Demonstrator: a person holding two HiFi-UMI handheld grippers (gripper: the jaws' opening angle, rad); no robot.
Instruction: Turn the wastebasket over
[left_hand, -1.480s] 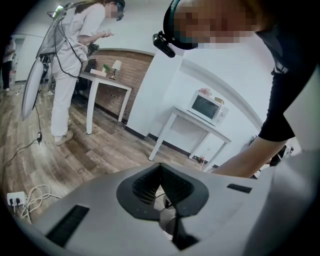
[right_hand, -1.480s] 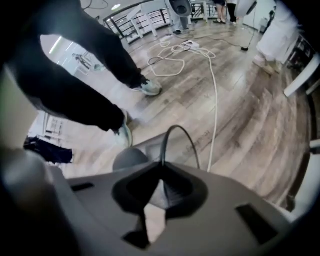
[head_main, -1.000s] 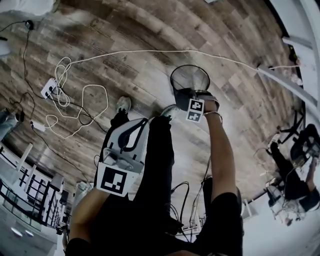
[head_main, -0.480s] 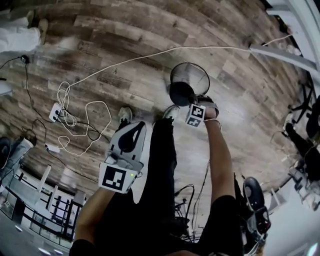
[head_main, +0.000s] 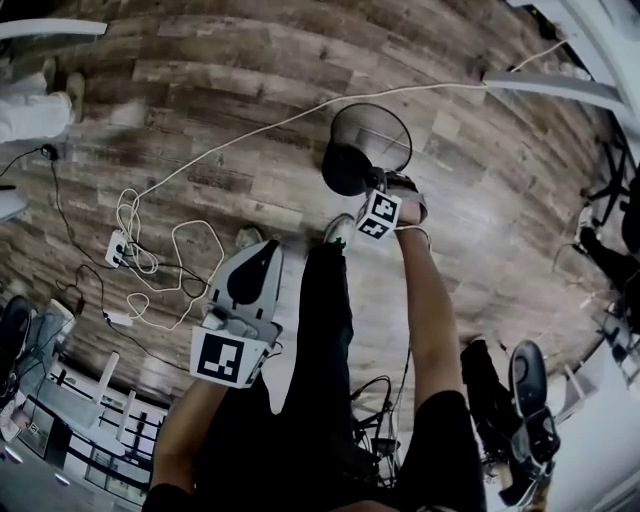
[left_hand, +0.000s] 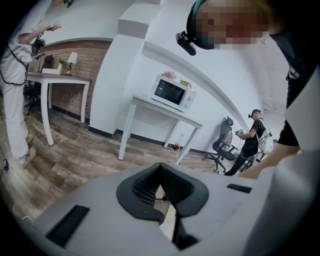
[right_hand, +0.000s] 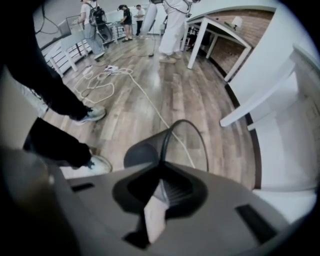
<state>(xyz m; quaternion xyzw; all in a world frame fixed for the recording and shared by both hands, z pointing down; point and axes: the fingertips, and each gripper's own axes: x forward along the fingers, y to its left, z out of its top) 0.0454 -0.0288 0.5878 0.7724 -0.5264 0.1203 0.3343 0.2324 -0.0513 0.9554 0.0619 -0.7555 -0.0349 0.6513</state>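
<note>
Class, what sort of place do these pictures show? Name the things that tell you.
Probably an office or lab workroom: a microwave on a white table, an office chair, and cables with a power strip across the wooden floor.

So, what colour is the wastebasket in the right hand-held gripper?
The wastebasket is black: see-through mesh with a solid base. The head view shows it best.

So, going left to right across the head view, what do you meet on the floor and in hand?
power strip → left gripper → wastebasket. The shoes and the right gripper overlap these, so they are left out.
</note>
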